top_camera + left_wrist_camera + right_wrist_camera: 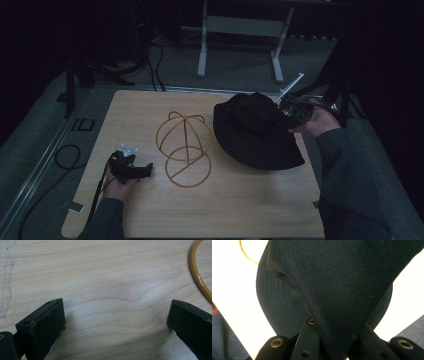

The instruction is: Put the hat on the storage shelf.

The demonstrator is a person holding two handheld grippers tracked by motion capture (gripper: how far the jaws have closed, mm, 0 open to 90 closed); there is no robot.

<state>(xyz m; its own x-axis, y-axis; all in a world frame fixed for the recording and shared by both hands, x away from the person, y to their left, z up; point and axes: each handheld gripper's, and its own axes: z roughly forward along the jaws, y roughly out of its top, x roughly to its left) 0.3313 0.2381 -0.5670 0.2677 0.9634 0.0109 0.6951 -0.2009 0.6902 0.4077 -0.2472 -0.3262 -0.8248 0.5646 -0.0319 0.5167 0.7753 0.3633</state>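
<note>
Resting near the 7 o'clock part of the tabletop, the left claw lies low on the wood in the person's left hand, pointing toward 3 o'clock. Its jaws stand wide apart in the left gripper view, with bare wood grain between them and nothing held; the left claw is released. Just beyond its tip, at 3 o'clock from it, lies the round base ring of a yellow wire hat stand, whose curved rim also shows at the upper right of the left gripper view, apart from the jaws.

Farther across the tabletop, toward 2 o'clock, the right claw is held in the person's right hand and is clenched on a black bucket hat. In the right gripper view the right claw has its jaws drawn together on a fold of the hat's dark twill cloth, pinched up from the crown, with the stitched brim spreading out behind it. In the high view the hat hangs tilted from that grip, its brim reaching down to the wood at about 4 o'clock, and its near edge sits just beside the wire hat stand's dome, at 3 o'clock from it.
</note>
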